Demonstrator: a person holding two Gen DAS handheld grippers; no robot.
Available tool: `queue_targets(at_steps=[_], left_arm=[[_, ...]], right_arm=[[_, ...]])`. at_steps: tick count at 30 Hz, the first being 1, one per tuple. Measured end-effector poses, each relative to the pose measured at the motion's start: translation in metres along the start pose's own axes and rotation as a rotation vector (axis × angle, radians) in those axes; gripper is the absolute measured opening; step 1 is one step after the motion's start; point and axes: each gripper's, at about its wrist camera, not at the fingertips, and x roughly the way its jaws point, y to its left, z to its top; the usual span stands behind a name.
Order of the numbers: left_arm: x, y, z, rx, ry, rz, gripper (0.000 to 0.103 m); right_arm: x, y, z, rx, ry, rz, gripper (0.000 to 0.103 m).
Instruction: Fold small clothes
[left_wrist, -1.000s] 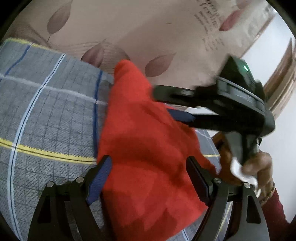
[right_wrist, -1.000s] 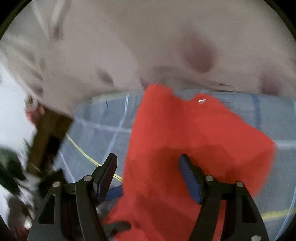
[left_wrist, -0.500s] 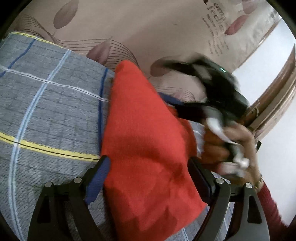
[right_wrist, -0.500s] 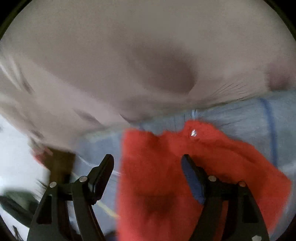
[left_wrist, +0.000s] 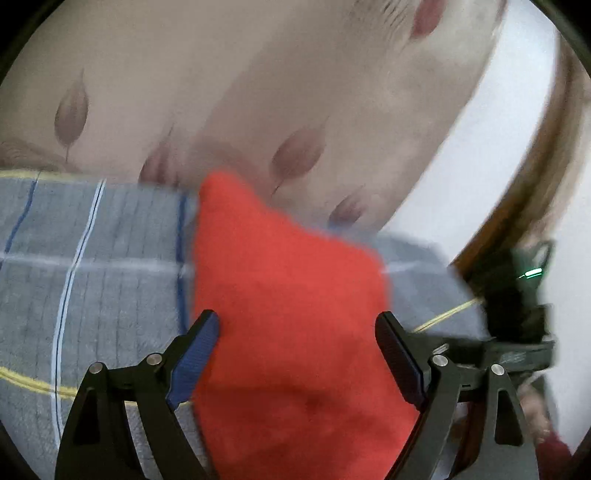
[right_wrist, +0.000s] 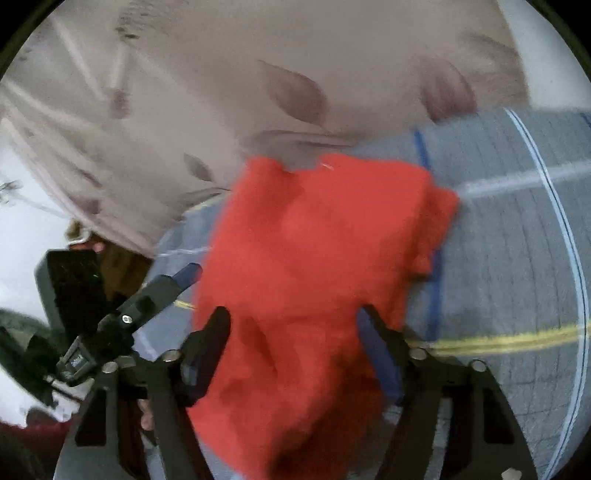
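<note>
L fingers (left_wrist: 297, 328) spread over red cloth (left_wrist: 291, 295) | R fingers (right_wrist: 293, 321) closing, cloth between, not pinched

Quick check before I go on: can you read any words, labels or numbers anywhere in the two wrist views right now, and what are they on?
None can be read.
Leaf-print sheet: dark marks at its top edge, too blurred to read.
Left gripper: a small plate on its body, too small and blurred to read.
Red garment and plaid blanket: no text visible.
</note>
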Motion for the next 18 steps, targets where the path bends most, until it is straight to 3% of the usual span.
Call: queue_targets(at_steps=[3,6,8,11,16,18], left_arm=[[0.008,0.018,-0.012,-0.051,0.035,0.043,0.087],[0.007,0.027,-0.014,-0.107,0.04,0.024,0.087],[0.0,0.022,-0.018,-0.089,0.029,0.035,0.087],[-0.02,0.014,-0.027,-0.1,-0.01,-0.021,0.087],[-0.047,0.001,-0.048,-0.075,-0.041,-0.019,0.087],[-0.048,-0.001,-0.057,-0.057,-0.035,-0.002,0.087]], right_arm=[[-0.003,-0.019,-0.005,0.003,-0.002,-0.129,0.057],[-0.023,-0.037,-0.006,0.135,-0.084,0.046,0.059],[-0.041,-0.044,-0.01,0.177,-0.147,0.087,0.059],[-0.055,-0.041,-0.026,0.2,-0.143,0.158,0.059],[-0.064,0.001,-0.067,0.088,-0.093,0.151,0.059],[-0.058,0.012,-0.082,0.059,-0.065,0.114,0.054]])
